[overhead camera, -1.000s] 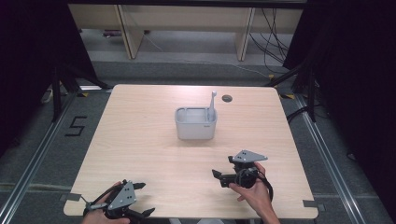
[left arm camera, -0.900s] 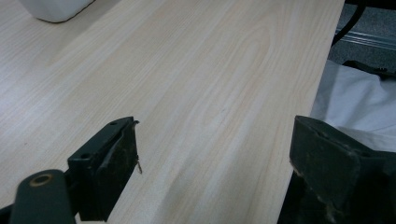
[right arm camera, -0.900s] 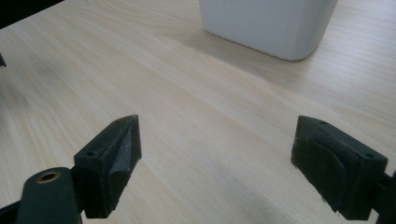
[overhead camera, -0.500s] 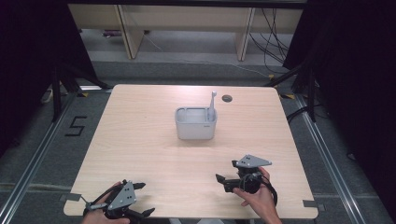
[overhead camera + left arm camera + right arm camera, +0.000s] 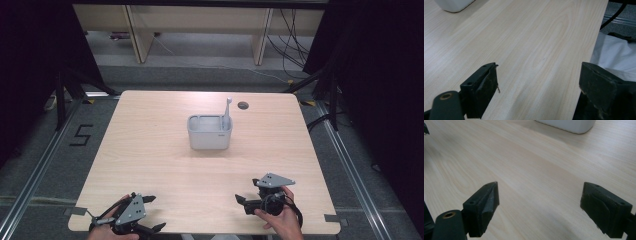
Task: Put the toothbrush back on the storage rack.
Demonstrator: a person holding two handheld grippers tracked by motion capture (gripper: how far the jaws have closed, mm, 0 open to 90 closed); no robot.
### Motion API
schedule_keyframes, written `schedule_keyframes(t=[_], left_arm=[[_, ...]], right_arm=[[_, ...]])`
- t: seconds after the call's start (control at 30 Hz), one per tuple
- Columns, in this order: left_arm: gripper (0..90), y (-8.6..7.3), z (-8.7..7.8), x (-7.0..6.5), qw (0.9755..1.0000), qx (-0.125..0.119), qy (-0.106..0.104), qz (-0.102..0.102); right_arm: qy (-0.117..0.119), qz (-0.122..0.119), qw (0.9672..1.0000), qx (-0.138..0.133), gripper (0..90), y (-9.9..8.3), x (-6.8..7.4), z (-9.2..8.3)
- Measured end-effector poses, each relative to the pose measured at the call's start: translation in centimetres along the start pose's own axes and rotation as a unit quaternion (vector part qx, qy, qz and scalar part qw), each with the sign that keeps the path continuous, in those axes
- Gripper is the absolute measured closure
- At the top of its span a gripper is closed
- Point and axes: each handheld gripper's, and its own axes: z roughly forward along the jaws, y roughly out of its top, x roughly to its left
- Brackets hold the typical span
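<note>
High view is showing a grey bin [image 5: 210, 134] standing mid-table [image 5: 150, 150] with a white brush [image 5: 227, 112] leaning upright in its right side. Left gripper [image 5: 150, 215] and right gripper [image 5: 243, 202] are resting near the front edge, well apart, each in a hand. Left gripper view is showing its jaws spread wide, gripping nothing, over bare wood. Right gripper view is showing the same, with the bin ahead.

- A light wood-grain desk [image 5: 150, 150] with a small round dark hole [image 5: 243, 105] near its far edge.
- Grey floor [image 5: 45, 155] bearing a black "5" mark [image 5: 81, 135].
- Pale wooden shelving unit [image 5: 200, 30] behind, with black cables [image 5: 295, 45] trailing.
- Black curtains [image 5: 380, 75] on both sides.
</note>
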Motion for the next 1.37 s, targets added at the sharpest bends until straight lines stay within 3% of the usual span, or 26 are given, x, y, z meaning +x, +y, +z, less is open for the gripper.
schedule_keyframes(t=[0.07,0.1,0.13,0.17,0.27,0.3,0.37,0.57,0.63,0.67,0.7,0.73,0.8,0.87,0.9,0.93,0.97,1.0,1.03,1.1,1.37], left_arm=[[14.7,0.0,0.0,0.0,1.0,-0.001,0.003,0.001],[14.7,0.0,0.0,0.0,1.0,0.0,0.003,0.002],[14.7,0.0,0.0,0.0,1.0,0.0,0.003,0.001],[14.7,0.0,0.0,0.0,1.0,0.001,0.002,0.001],[14.7,0.0,-0.1,0.1,1.0,0.004,0.003,0.005],[14.7,0.0,-0.1,0.1,1.0,0.004,0.004,0.006],[14.7,0.0,-0.1,0.1,1.0,0.004,0.004,0.007],[14.7,0.0,-0.1,0.1,1.0,0.004,0.004,0.007],[14.7,0.1,-0.1,0.1,1.0,0.005,0.004,0.007],[14.7,0.0,-0.1,0.0,1.0,0.004,0.004,0.007],[14.7,0.0,-0.1,0.0,1.0,0.002,0.003,0.005],[14.7,0.0,-0.1,0.0,1.0,0.004,0.004,0.007],[14.7,0.1,-0.1,0.1,1.0,0.006,0.002,0.008],[14.7,0.0,-0.1,0.0,1.0,0.004,0.004,0.007],[14.7,0.0,-0.1,0.0,1.0,0.005,0.004,0.007],[14.7,0.0,0.0,0.0,1.0,0.002,-0.001,0.003],[14.7,0.0,0.0,0.0,1.0,0.002,0.002,0.003],[14.7,0.0,0.0,0.0,1.0,0.002,-0.001,0.001],[14.7,0.0,0.0,0.1,0.9999,0.005,0.006,0.008],[14.7,0.1,0.0,0.0,1.0,0.003,-0.003,0.002],[14.7,0.1,0.0,0.0,1.0,0.003,0.0,0.002]], right_arm=[[-0.003,-0.015,0.9999,-0.003,16.0,-0.2,-0.2,-0.1],[0.007,0.006,1.0,0.001,16.0,-0.3,0.0,-0.1],[-0.002,-0.008,1.0,0.003,16.0,-0.4,-0.2,-0.2],[-0.001,0.001,1.0,0.007,16.0,-0.5,-0.1,-0.3],[-0.002,-0.009,0.9999,0.004,16.0,-0.7,-0.3,-0.3],[0.005,0.01,0.9999,0.009,16.0,-0.9,-0.1,-0.4],[0.001,-0.001,0.9999,0.014,16.0,-1.0,-0.2,-0.4],[-0.006,-0.002,0.9994,0.034,16.1,-1.5,-0.2,-0.5],[-0.004,0.011,0.999,0.044,16.1,-1.8,0.0,-0.5],[-0.007,-0.001,0.9991,0.042,16.1,-1.9,-0.2,-0.5],[-0.005,0.009,0.9988,0.049,16.1,-2.0,-0.1,-0.6],[-0.008,-0.001,0.9988,0.048,16.1,-2.0,-0.2,-0.6],[-0.006,0.016,0.9984,0.054,16.1,-2.1,0.1,-0.8],[0.003,-0.003,0.9984,0.057,16.1,-2.1,-0.2,-0.8],[-0.011,-0.01,0.9986,0.052,16.1,-2.2,-0.1,-0.8],[-0.009,0.005,0.9984,0.055,16.1,-2.2,0.1,-0.9],[-0.011,-0.009,0.9987,0.05,16.1,-2.2,-0.1,-0.9],[-0.01,0.007,0.9984,0.054,16.1,-2.3,0.1,-1.0],[-0.003,-0.004,0.9986,0.054,16.1,-2.3,-0.2,-0.9],[-0.003,0.003,0.9985,0.054,16.1,-2.3,-0.2,-1.0],[-0.008,-0.005,0.9986,0.052,16.1,-2.3,-0.2,-0.9]])
